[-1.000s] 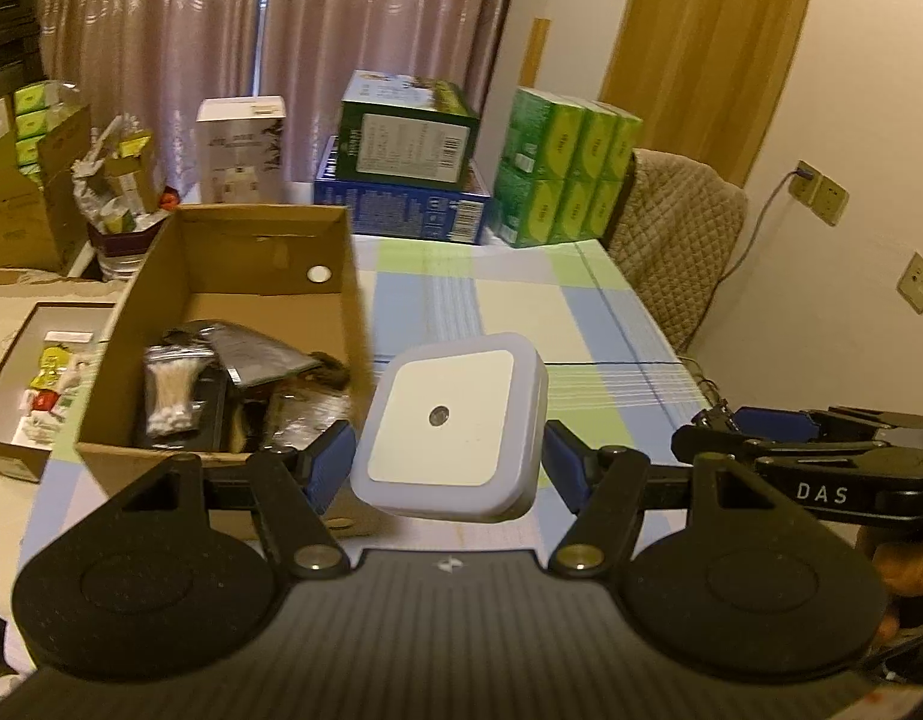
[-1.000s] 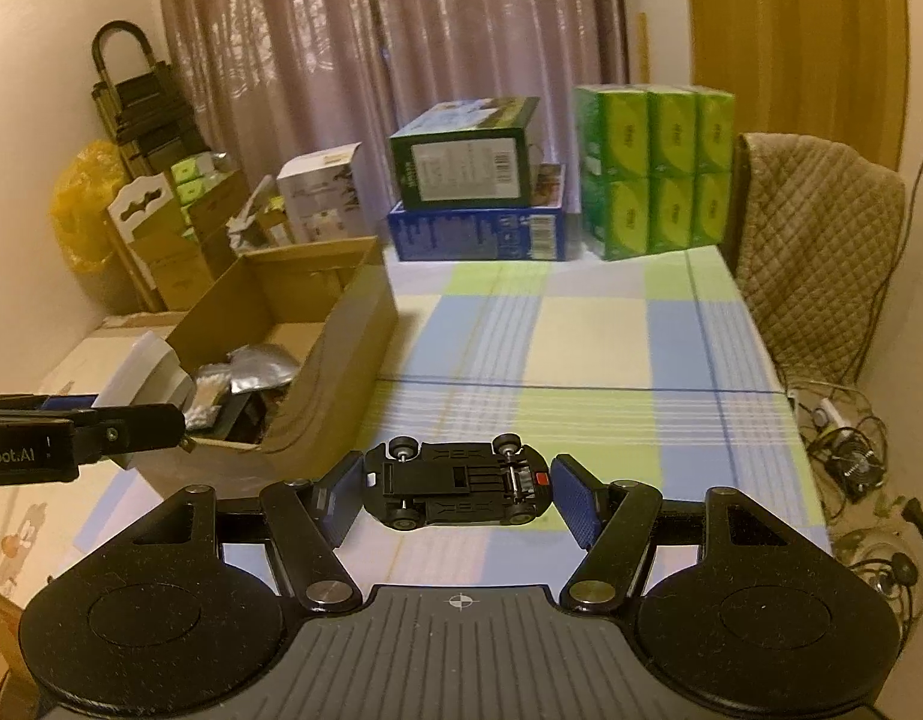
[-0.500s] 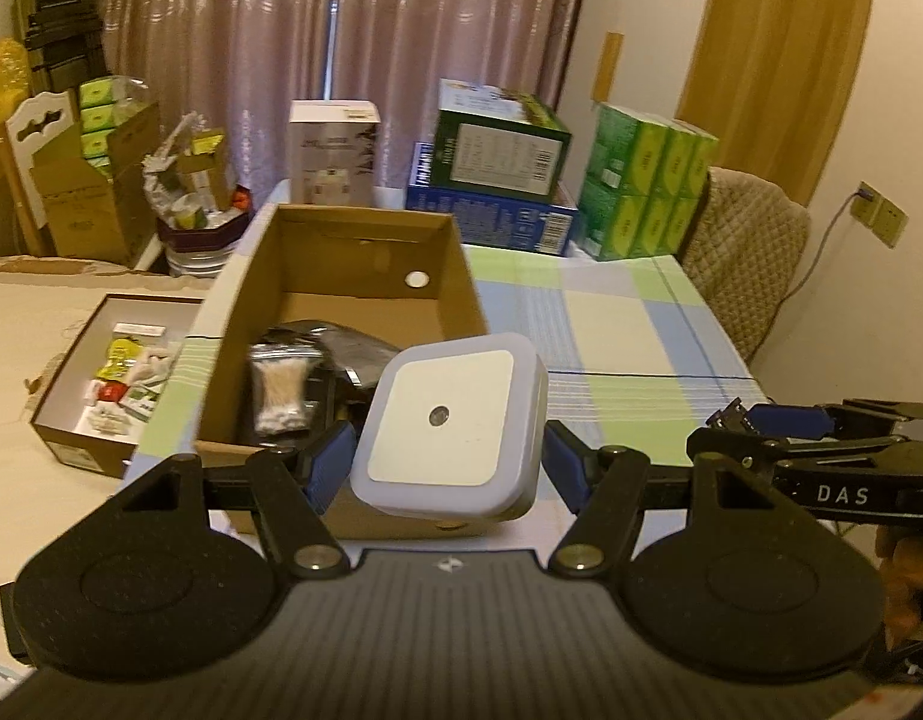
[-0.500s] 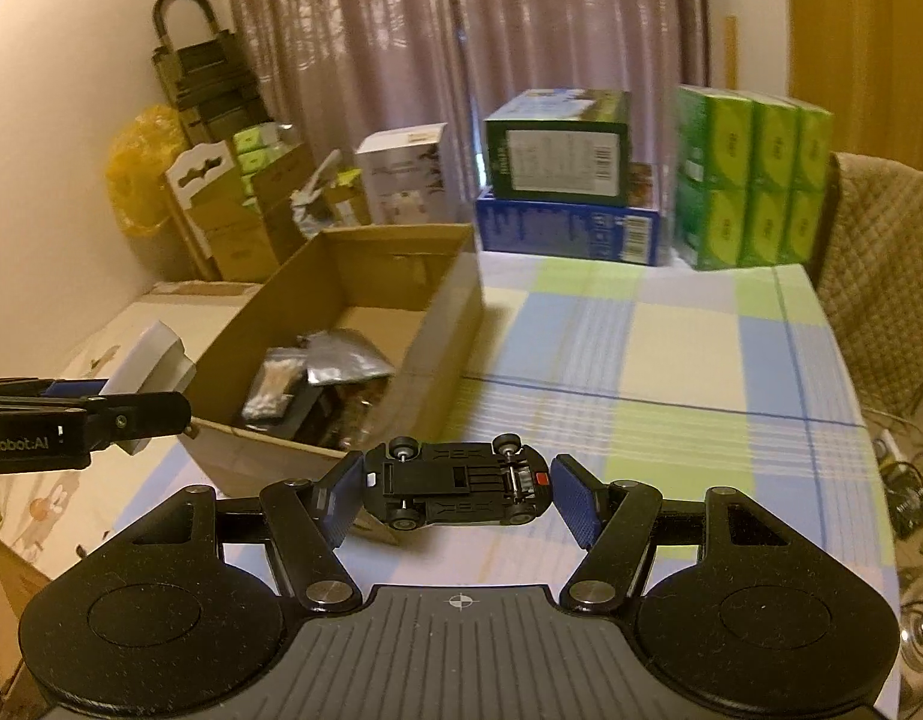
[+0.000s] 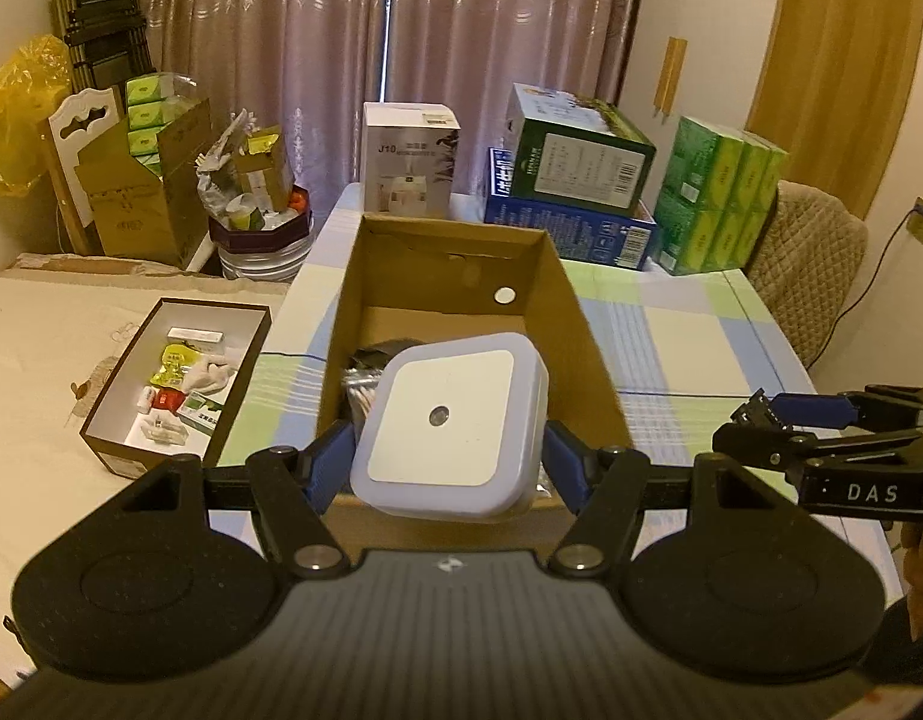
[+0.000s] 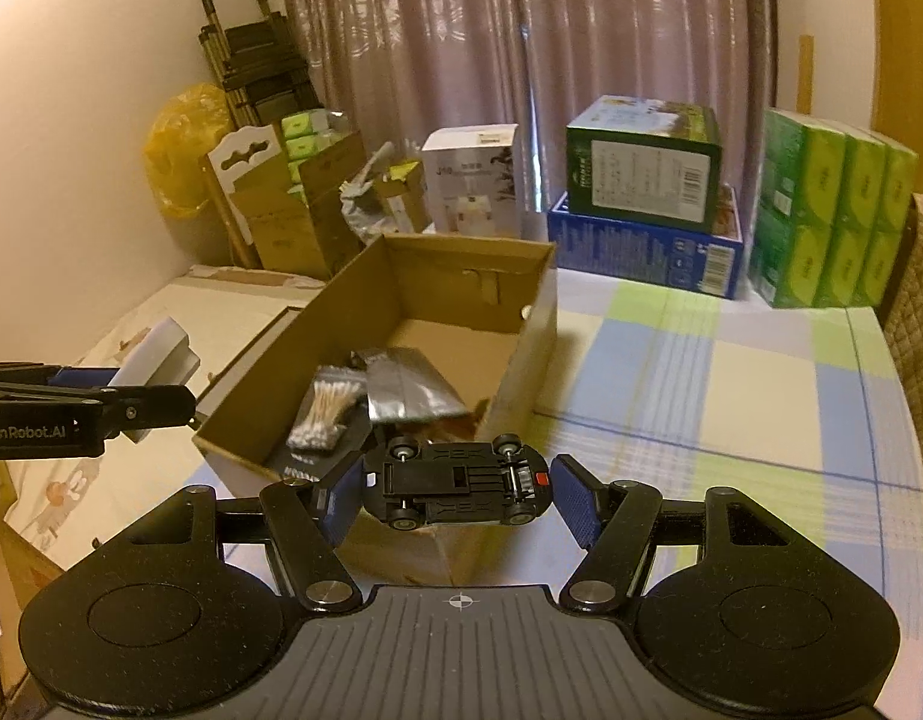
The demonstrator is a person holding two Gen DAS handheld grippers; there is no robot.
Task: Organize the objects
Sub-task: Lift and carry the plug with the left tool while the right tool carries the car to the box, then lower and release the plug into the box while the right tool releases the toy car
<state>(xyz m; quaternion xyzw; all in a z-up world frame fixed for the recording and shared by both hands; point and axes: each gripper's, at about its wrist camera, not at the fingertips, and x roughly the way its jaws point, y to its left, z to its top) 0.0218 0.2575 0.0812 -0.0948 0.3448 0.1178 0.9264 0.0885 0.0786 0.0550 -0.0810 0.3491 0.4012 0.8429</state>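
My left gripper [image 5: 443,462] is shut on a square white night light [image 5: 449,423], held over the near end of an open cardboard box [image 5: 587,330]. The box holds a pack of cotton swabs [image 6: 326,405], a silver pouch [image 6: 407,393] and dark items. In the right wrist view my right gripper [image 6: 455,495] is shut on a black toy car [image 6: 458,483] turned underside up, above the box's near right corner. The right gripper [image 5: 785,420] also shows at the right edge of the left wrist view, and the left gripper [image 6: 143,396] at the left of the right wrist view.
The box stands on a checked tablecloth [image 6: 701,396]. Green and blue cartons [image 5: 575,180], green tissue packs [image 5: 719,204] and a white carton [image 5: 410,159] line the table's far edge. A small tray of sundries [image 5: 173,384] lies left of the table. A padded chair [image 5: 815,258] stands at the right.
Both grippers have swung left toward the box, each keeping its hold. The night light now hangs over the box's near end, and the toy car has reached its near right corner.
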